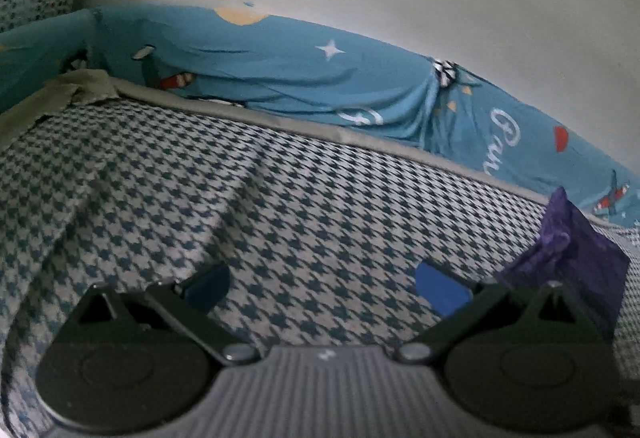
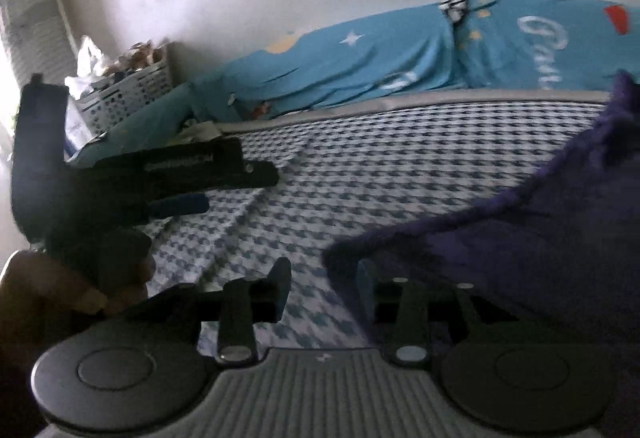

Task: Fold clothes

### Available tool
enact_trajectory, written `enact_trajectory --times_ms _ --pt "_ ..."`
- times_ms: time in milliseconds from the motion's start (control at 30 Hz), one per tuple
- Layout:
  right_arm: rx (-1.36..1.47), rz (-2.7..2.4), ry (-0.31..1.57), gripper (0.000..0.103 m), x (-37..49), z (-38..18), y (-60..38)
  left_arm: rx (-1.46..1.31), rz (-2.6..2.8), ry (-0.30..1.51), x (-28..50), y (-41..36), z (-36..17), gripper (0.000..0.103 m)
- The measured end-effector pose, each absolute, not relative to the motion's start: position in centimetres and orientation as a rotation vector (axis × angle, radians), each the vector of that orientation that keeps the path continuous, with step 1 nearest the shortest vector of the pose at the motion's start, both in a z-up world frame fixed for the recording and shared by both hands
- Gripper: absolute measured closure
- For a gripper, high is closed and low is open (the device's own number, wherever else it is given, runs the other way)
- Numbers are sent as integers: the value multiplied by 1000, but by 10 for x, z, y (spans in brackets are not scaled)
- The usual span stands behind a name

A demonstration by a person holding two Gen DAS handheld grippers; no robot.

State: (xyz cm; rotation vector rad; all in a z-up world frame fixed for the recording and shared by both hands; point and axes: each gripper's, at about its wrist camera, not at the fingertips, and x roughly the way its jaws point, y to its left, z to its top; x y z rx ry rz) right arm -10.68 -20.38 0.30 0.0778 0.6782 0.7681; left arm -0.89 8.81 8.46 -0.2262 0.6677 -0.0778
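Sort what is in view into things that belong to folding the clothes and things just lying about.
Belongs to the job:
purple garment
houndstooth bed cover it lies on
left hand-held gripper, open
right hand-held gripper, open

Just lying about:
blue cartoon sheet
white lattice basket
olive cloth

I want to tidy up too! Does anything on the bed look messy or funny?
Yes. The purple garment lies bunched in a heap on the checked sheet, not flat or folded. At the far corner, the grey mattress edging looks crumpled and lifted. The blue cartoon cloth along the wall is wrinkled.
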Motion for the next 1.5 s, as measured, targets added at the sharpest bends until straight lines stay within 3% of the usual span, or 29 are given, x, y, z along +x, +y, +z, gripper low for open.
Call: enact_trajectory --times_ms 400,800,1000,1100,1333,1500 --pt "-45 658 653 58 -138 0 -259 -178 -211 803 -2 44 63 0" --pt "-262 695 654 47 -154 -30 -241 -185 -264 879 1 29 46 0" --pt "-400 659 598 46 -162 -41 -229 -248 -322 930 2 29 39 0" --pt "-425 649 570 52 -163 -43 -228 -271 -344 948 2 30 37 0" --pt "-345 634 577 85 -153 -38 -233 -343 -401 976 3 34 36 0" --pt "-134 622 650 90 -134 -27 -252 -409 -447 995 3 38 35 0"
